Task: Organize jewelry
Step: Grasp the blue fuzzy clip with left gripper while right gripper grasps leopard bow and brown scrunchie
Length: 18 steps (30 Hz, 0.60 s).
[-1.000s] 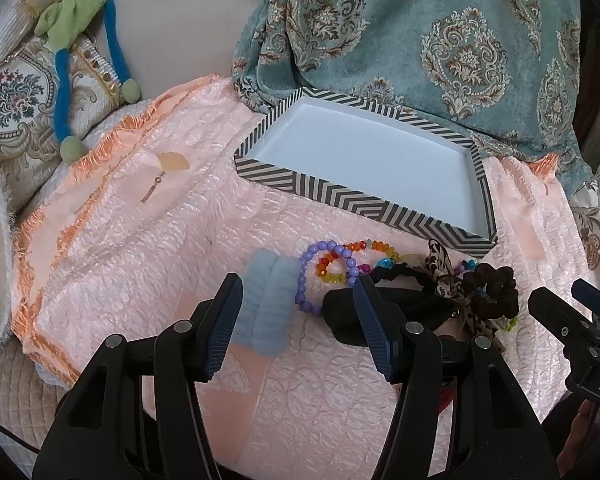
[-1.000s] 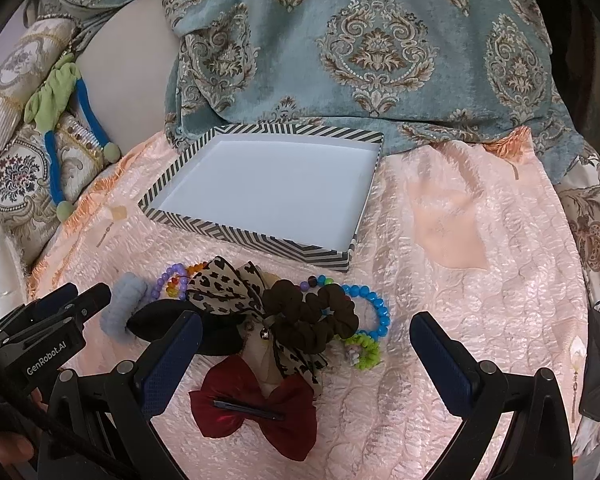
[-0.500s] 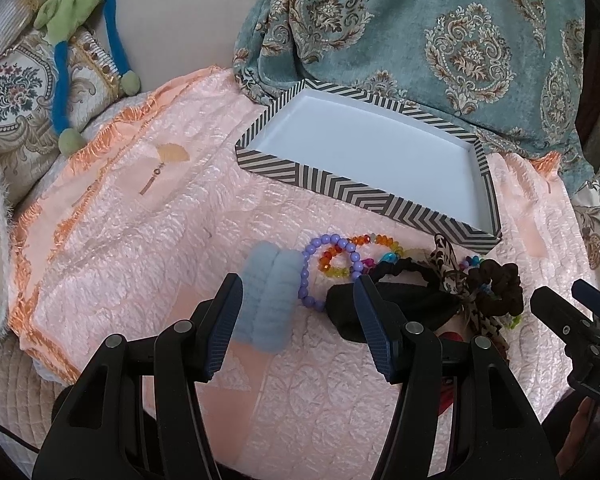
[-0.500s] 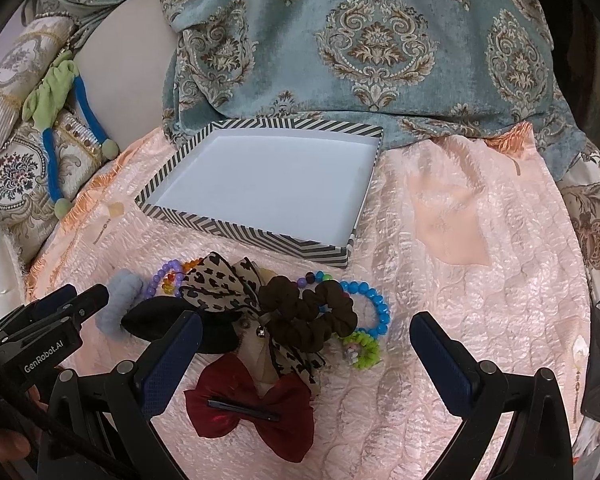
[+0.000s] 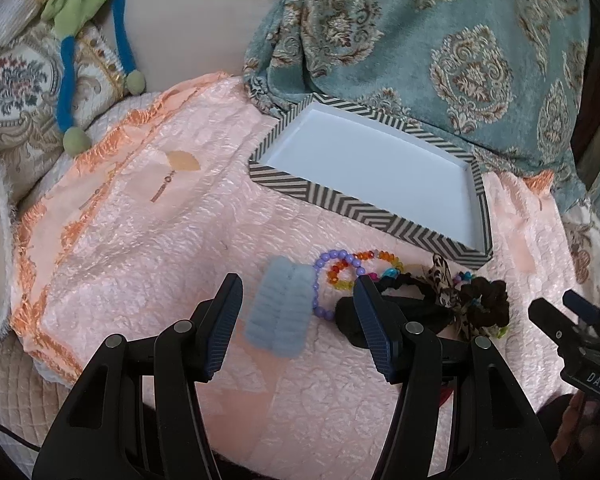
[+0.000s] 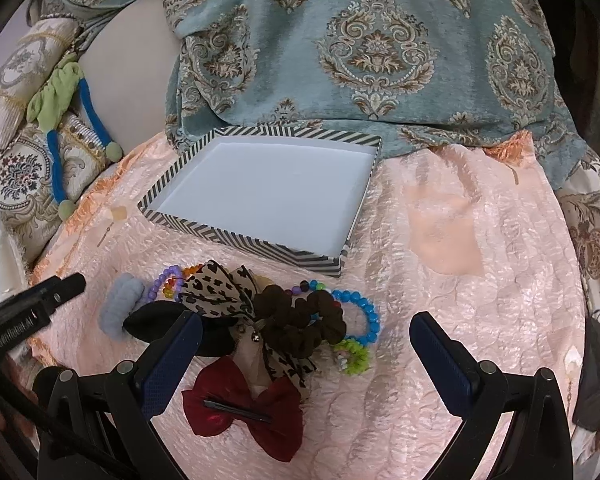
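A pile of hair pieces and bead bracelets lies on a pink cloth in front of a striped box (image 5: 340,205) (image 6: 236,236) with a bare white floor. My left gripper (image 5: 298,304) is open, hovering just above a pale blue fuzzy scrunchie (image 5: 282,308) (image 6: 120,304) that shows between its fingers. Beside it lie a purple bead bracelet (image 5: 320,284), a black bow (image 5: 416,312) and a brown scrunchie (image 5: 486,304) (image 6: 300,322). My right gripper (image 6: 306,334) stands wide open above the pile, over a leopard bow (image 6: 220,292), a red bow (image 6: 244,408) and a blue bead bracelet (image 6: 366,312).
A teal patterned blanket (image 6: 360,48) rises behind the box. Embroidered cushions (image 5: 16,92) with a green and blue soft toy (image 5: 72,32) lie at the left. The pink cloth (image 6: 460,264) stretches right of the pile. A dark object (image 6: 590,380) sits at the far right edge.
The left gripper has drawn back and up a little, so the scrunchie and box sit slightly farther off. The right gripper holds nearly still. Both stay open.
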Each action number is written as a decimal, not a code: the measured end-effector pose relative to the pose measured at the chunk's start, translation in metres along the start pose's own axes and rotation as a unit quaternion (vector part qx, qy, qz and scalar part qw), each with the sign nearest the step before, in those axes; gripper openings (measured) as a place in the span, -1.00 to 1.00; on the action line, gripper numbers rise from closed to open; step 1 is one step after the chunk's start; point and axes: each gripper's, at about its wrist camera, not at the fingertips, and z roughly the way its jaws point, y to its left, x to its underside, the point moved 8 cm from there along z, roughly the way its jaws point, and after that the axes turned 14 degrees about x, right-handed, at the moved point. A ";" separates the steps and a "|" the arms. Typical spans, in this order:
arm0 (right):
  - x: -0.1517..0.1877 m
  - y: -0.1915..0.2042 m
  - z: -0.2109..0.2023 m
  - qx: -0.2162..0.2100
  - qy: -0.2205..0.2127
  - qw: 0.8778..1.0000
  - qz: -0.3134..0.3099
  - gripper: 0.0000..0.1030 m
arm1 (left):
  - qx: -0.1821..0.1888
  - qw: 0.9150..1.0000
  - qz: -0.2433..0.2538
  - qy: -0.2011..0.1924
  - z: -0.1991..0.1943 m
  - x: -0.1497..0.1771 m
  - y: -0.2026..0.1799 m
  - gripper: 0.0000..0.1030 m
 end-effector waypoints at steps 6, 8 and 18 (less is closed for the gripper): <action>0.000 -0.016 0.004 -0.006 0.002 1.000 0.003 0.94 | 0.007 0.999 -0.035 0.000 -0.005 -0.010 0.024 0.12; 0.002 -0.017 0.006 -0.007 0.006 1.000 0.003 0.86 | 0.007 0.999 -0.042 0.001 -0.004 -0.010 0.029 0.12; 0.014 -0.010 0.016 -0.022 0.011 0.999 -0.022 0.71 | -0.002 0.997 -0.031 0.070 0.032 0.014 0.031 0.12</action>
